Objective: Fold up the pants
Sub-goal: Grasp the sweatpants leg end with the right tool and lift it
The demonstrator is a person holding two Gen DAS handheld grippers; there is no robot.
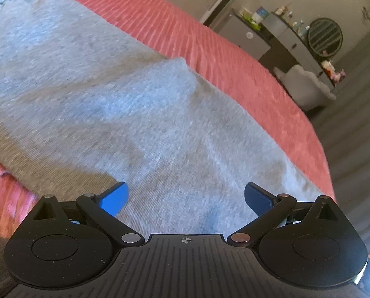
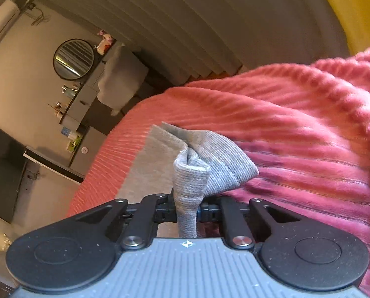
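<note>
Grey knit pants (image 1: pixel 105 104) lie spread over a pink ribbed bedspread (image 1: pixel 209 49). My left gripper (image 1: pixel 186 198) is open just above the cloth, its blue fingers (image 1: pixel 115 198) wide apart with the fabric between and below them. My right gripper (image 2: pixel 187 211) is shut on a bunched ribbed cuff or edge of the pants (image 2: pixel 200 168), which sticks up through the jaws above the pink bedspread (image 2: pixel 297 136). More grey fabric (image 2: pixel 145 166) trails away behind it.
A dresser with a round mirror (image 1: pixel 325 37) and small items stands past the bed's edge, with a grey chair (image 1: pixel 309 89) beside it. The right wrist view shows curtains (image 2: pixel 197 24), a dark TV (image 2: pixel 3 168) and a yellow cloth (image 2: pixel 354 7).
</note>
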